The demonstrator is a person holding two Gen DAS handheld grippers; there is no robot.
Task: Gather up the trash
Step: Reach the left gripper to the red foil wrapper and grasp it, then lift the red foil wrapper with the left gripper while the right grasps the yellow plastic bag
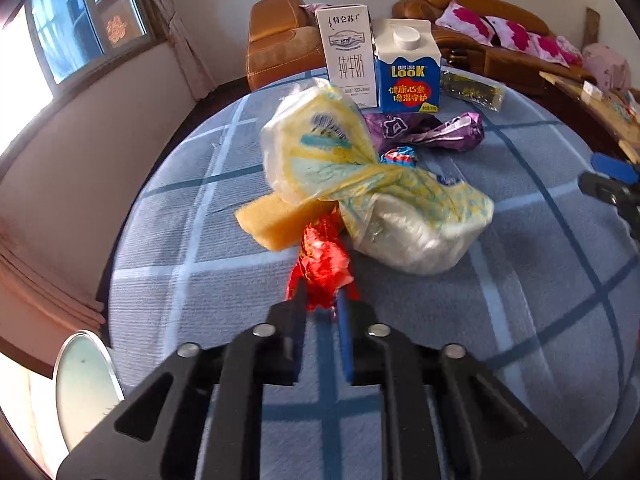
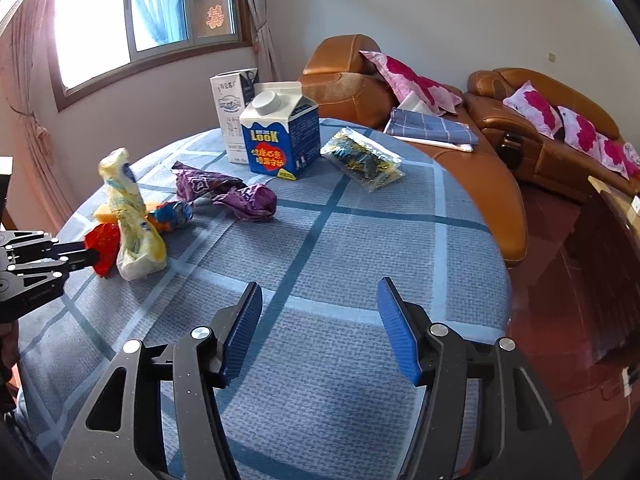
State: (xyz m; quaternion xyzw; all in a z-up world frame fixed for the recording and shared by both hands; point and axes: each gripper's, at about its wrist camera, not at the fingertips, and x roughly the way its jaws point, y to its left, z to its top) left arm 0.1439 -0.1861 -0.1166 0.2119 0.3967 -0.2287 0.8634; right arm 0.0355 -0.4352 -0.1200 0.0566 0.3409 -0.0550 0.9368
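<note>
My left gripper is shut on a crumpled red wrapper, also seen from the side as the red wrapper with the left gripper pinching it. Just beyond it lie a yellow sponge, a twisted yellow-and-white plastic bag, a small blue-and-red wrapper and a purple wrapper. Two cartons stand at the far edge: a white milk carton and a blue LOOK carton. My right gripper is open over bare tablecloth, holding nothing.
A round table with a blue checked cloth carries everything. A dark green-and-gold packet lies near the cartons. Brown leather sofas with pink pillows stand behind, and a window at the left. A pale round lid or bin sits below the table's left edge.
</note>
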